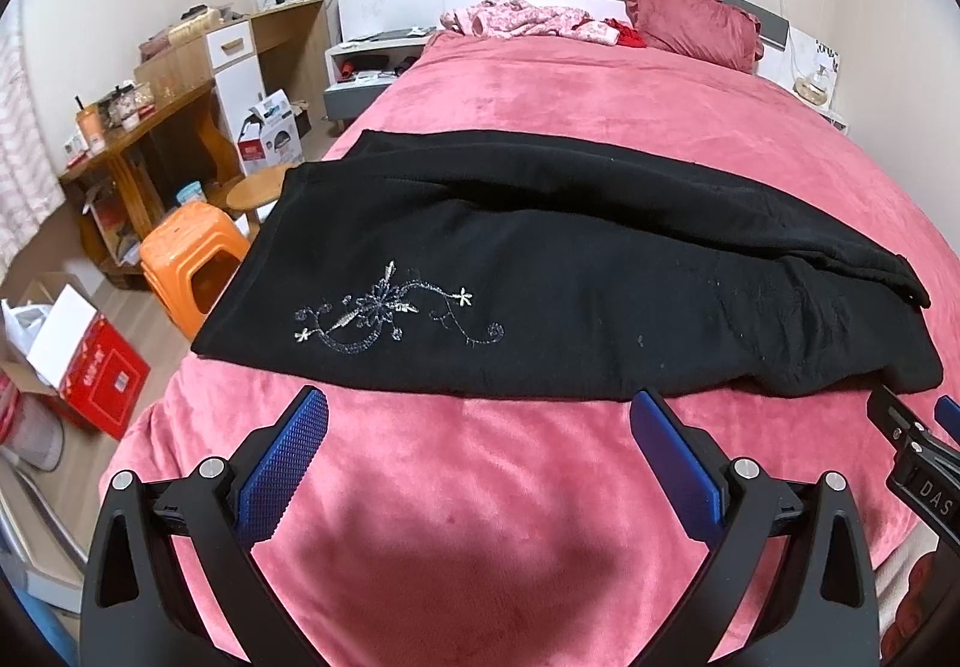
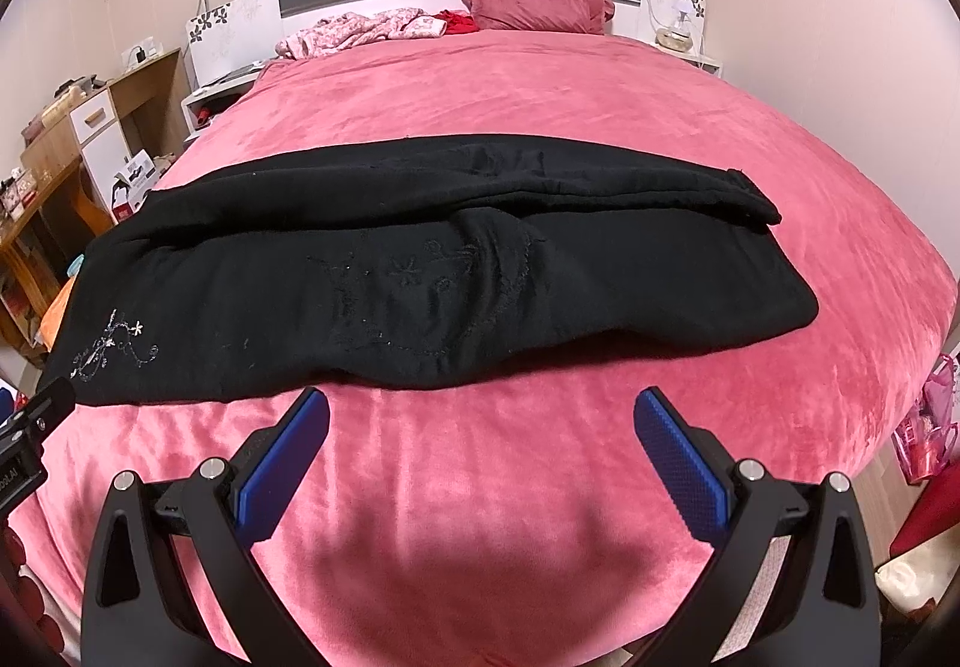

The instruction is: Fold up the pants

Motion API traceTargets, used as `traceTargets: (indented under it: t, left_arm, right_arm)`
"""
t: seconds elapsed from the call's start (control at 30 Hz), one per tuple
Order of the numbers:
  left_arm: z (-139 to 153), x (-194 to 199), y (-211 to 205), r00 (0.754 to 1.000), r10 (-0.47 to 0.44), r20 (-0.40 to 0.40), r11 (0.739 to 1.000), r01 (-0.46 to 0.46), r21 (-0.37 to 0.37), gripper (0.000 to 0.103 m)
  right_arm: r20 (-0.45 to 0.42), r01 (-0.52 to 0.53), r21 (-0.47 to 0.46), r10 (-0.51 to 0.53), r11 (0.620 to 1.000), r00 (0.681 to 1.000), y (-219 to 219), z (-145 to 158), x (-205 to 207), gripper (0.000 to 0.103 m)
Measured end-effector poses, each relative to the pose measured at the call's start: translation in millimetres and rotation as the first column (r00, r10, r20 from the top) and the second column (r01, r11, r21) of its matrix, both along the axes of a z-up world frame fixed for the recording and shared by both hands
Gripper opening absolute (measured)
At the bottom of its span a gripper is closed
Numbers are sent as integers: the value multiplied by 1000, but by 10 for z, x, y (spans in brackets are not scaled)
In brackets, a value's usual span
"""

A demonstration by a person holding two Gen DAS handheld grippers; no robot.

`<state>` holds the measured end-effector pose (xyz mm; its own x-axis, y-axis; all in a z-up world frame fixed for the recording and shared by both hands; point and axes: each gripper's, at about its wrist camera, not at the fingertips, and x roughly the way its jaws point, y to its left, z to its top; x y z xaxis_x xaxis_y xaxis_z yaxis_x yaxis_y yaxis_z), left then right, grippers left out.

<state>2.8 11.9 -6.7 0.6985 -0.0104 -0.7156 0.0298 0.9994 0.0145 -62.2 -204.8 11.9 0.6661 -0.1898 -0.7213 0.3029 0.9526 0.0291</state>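
Black pants (image 1: 540,271) with silver floral embroidery (image 1: 384,313) lie lengthwise across the pink bed, one leg folded over the other; the same pants (image 2: 390,271) fill the middle of the right wrist view. My left gripper (image 1: 477,409) is open just short of the near hem, nothing between its blue pads (image 1: 282,463). My right gripper (image 2: 480,409) is open too, also just before the pants' near edge, with empty blue pads (image 2: 678,457). Each gripper's tip shows at the other view's edge: the right one (image 1: 918,427) and the left one (image 2: 36,415).
The pink blanket (image 1: 480,487) covers the bed. A red pillow (image 1: 690,19) and crumpled pink clothes (image 1: 522,19) lie at the headboard. Left of the bed stand an orange stool (image 1: 192,259), a wooden stool (image 1: 258,193), a desk (image 1: 132,139) and boxes (image 1: 90,367).
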Motion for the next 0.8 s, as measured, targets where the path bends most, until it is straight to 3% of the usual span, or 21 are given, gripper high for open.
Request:
traceTargets:
  t: [0.6, 0.7, 0.8]
  left_arm:
    - [-55, 50, 24, 999, 0, -34, 1000, 0, -3, 100]
    - [-124, 103, 65, 996, -28, -85, 998, 24, -50, 100]
    - [-244, 187, 172, 986, -54, -161, 987, 29, -157, 100]
  right_arm:
    - [-22, -4, 6, 4, 1000, 1000, -14, -62, 46, 101]
    - [-33, -12, 29, 13, 999, 999, -39, -114, 64, 101]
    - [-51, -41, 66, 44, 997, 998, -57, -209, 101, 101]
